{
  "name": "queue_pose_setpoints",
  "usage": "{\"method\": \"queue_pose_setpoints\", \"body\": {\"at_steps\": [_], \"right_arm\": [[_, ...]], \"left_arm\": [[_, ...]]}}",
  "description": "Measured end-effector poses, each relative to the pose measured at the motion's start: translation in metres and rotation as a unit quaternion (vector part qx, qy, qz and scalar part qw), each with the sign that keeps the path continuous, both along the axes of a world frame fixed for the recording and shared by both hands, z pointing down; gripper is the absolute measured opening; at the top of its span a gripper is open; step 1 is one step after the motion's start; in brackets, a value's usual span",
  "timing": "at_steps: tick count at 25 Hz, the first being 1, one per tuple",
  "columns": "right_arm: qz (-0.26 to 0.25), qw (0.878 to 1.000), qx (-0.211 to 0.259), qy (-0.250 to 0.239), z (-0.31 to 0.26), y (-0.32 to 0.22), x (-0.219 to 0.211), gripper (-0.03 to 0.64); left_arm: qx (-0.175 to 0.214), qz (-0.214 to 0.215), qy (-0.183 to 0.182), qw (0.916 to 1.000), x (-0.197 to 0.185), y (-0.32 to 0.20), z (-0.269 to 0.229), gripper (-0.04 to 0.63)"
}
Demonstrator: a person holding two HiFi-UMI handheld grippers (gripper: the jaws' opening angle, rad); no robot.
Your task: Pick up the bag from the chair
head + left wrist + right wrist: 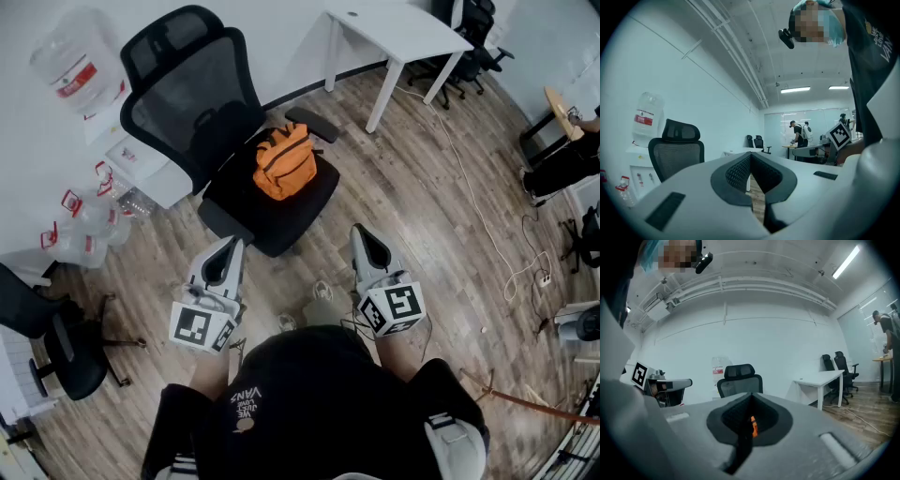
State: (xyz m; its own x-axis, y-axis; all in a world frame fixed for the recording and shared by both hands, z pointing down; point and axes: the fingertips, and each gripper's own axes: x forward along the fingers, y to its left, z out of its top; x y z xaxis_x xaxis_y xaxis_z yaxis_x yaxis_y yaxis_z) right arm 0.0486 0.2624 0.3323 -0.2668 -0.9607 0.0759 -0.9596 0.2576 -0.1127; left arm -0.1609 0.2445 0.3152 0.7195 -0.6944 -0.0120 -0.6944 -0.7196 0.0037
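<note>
Bag [284,162] sits on the seat of the black mesh chair [192,108], orange, resting right up against the bottom of the backrest, roughly mid-seat. Nothing is touching it.

Your left gripper [234,242] is at the chair's front edge, off the corner away from the armrest [314,125], and its jaws are squeezed fully together with nothing in them. Your right gripper [359,230] is also out in front of the chair, off the armrest side of the seat, jaws clamped together on nothing too. In the right gripper view a sliver of orange shows just past the closed tips, so it's aimed straight at the bag, with the chair's headrest above it. The left gripper view looks past the chair on its open side.

White desk [403,33] stands beyond the chair's armrest side, and a water bottle [70,61] sits behind the backrest on the other side.
</note>
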Motion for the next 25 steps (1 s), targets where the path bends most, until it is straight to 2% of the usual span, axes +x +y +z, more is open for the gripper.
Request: {"method": "queue_pose_setpoints", "body": {"at_steps": [9, 14, 25], "right_arm": [[0.007, 1.000, 0.014, -0.016, -0.004, 0.007, -0.002, -0.003], [0.013, 1.000, 0.016, -0.008, -0.005, 0.007, 0.000, -0.002], [-0.001, 1.000, 0.019, -0.002, -0.011, -0.041, 0.019, -0.002]], "left_arm": [[0.003, 0.003, 0.003, 1.0000, -0.003, 0.003, 0.001, 0.006], [0.002, 0.002, 0.006, 1.0000, -0.001, 0.002, 0.005, 0.006], [0.001, -0.003, 0.001, 1.0000, 0.022, -0.040, 0.002, 0.006]]}}
